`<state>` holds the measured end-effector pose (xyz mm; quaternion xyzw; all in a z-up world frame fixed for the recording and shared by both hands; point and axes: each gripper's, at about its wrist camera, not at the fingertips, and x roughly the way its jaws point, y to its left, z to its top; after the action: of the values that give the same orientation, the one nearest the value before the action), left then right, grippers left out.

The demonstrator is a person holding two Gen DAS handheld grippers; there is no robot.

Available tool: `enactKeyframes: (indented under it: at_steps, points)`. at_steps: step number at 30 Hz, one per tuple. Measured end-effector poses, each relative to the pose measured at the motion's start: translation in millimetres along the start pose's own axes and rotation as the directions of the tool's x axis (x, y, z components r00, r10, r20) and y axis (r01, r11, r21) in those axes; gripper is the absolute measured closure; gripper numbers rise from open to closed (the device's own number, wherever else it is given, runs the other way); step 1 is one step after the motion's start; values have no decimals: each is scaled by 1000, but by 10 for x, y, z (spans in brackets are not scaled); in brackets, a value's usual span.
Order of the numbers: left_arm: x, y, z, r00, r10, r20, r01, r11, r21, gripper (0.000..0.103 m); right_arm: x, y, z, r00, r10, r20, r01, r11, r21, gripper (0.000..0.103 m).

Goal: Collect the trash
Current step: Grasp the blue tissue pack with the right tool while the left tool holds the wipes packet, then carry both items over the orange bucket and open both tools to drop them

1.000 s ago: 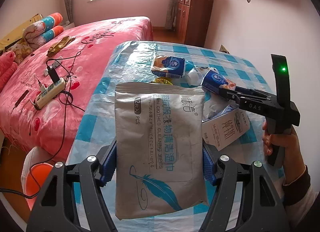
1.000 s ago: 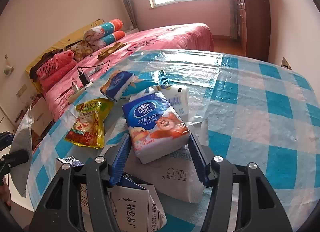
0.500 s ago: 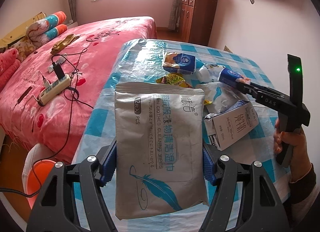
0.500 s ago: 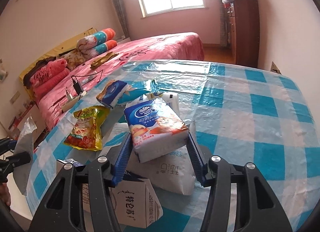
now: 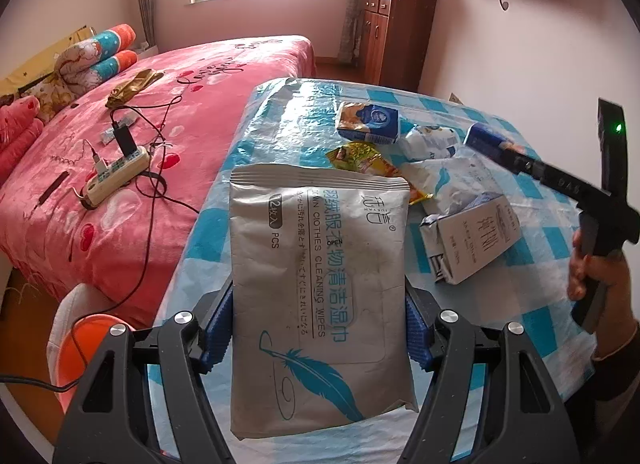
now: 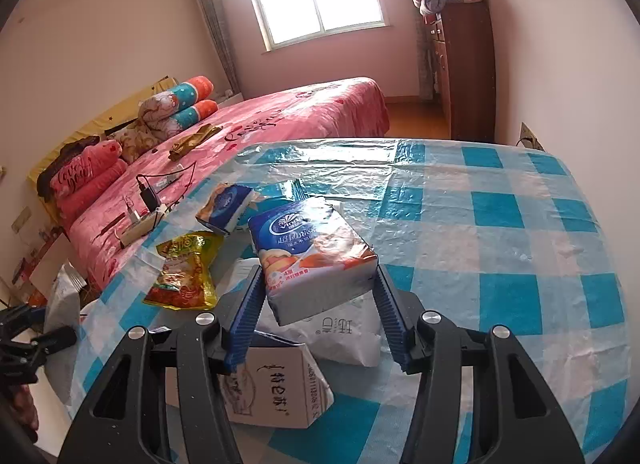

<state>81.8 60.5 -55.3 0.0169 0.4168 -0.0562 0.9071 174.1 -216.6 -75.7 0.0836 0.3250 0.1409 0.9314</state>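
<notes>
The left gripper [image 5: 318, 328] is clamping a grey wipes pouch [image 5: 320, 296] between its blue pads, holding it upright above the near-left edge of the table [image 5: 280, 128]. The right gripper [image 6: 318, 308] is gripping a blue tissue pack [image 6: 312, 252] from both sides, holding it clear of the checked tablecloth [image 6: 500, 244]. Lying near the table's left edge are a yellow snack bag [image 6: 186, 272], a second tissue pack [image 6: 226, 210], a white carton [image 6: 272, 388] and a white pouch [image 6: 344, 332], the carton sitting directly below the right gripper.
</notes>
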Motion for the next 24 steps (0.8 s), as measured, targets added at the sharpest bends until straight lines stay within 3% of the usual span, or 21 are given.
enactKeyframes:
  at_steps: [12,24]
  points:
    - [-183,284,-185,996,85,18,-85,996,14,33,-257,324,34,1000,21,3,-21,999,-50,47]
    - [-432,942,-459,976,217,5,-216,974,-66,33,-348,1231,-77,988,144,-48,-150,968,-201,47]
